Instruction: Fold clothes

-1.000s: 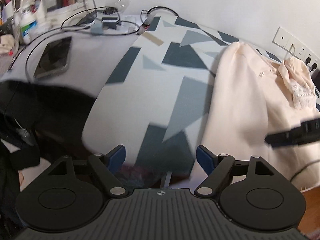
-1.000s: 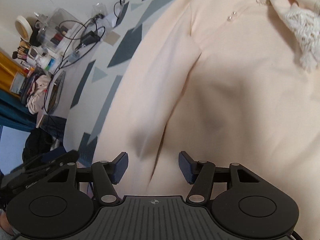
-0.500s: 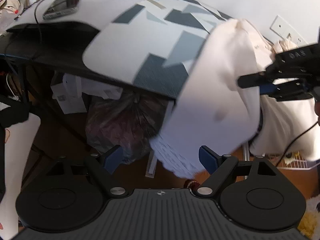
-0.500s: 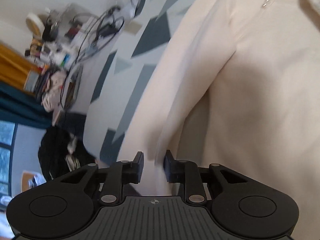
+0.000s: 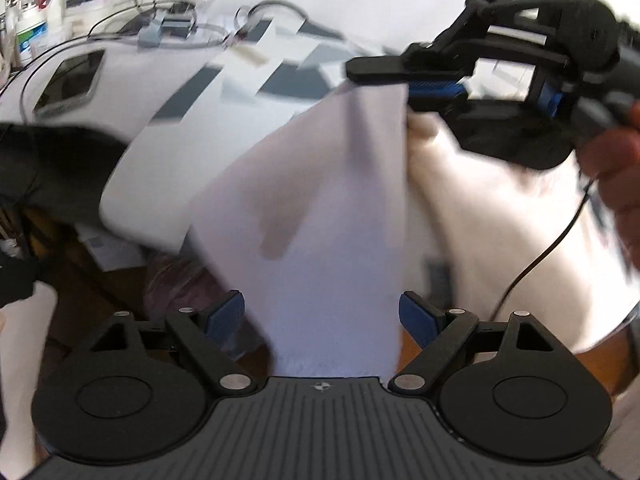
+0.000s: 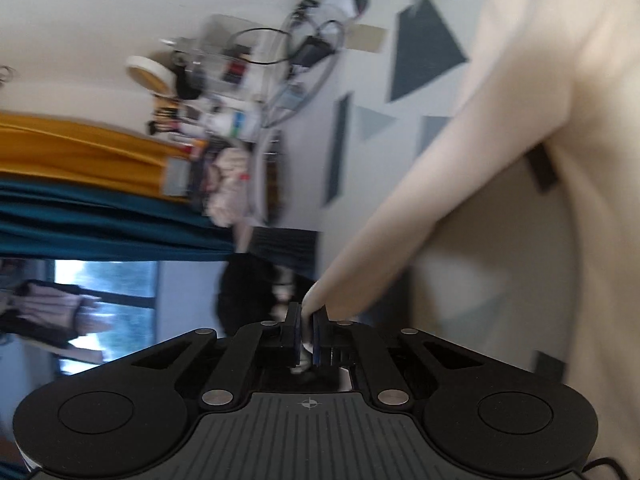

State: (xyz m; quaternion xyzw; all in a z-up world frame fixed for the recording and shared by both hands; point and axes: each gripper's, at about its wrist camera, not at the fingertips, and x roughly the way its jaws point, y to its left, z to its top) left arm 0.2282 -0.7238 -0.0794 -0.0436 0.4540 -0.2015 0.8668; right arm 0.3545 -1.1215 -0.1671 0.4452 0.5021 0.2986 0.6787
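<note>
A cream long-sleeved garment (image 6: 540,92) lies on a table covered with a white cloth with grey triangles (image 5: 192,104). My right gripper (image 6: 306,334) is shut on the end of the garment's sleeve (image 6: 400,216) and holds it lifted. In the left wrist view the right gripper (image 5: 384,76) holds the sleeve (image 5: 332,208) up, and the sleeve hangs down between the fingers of my open left gripper (image 5: 322,316). The left pads do not touch the cloth as far as I can tell.
A phone (image 5: 70,82), cables (image 5: 168,28) and bottles (image 5: 28,40) lie on the table's far left. A dark bag (image 5: 176,284) sits under the table edge. Teal and yellow curtains (image 6: 80,184) and a window (image 6: 108,296) show in the right wrist view.
My right gripper closed on the sleeve end and lifted it off the table. My left gripper dropped below the table edge, then came up under the hanging sleeve, still open.
</note>
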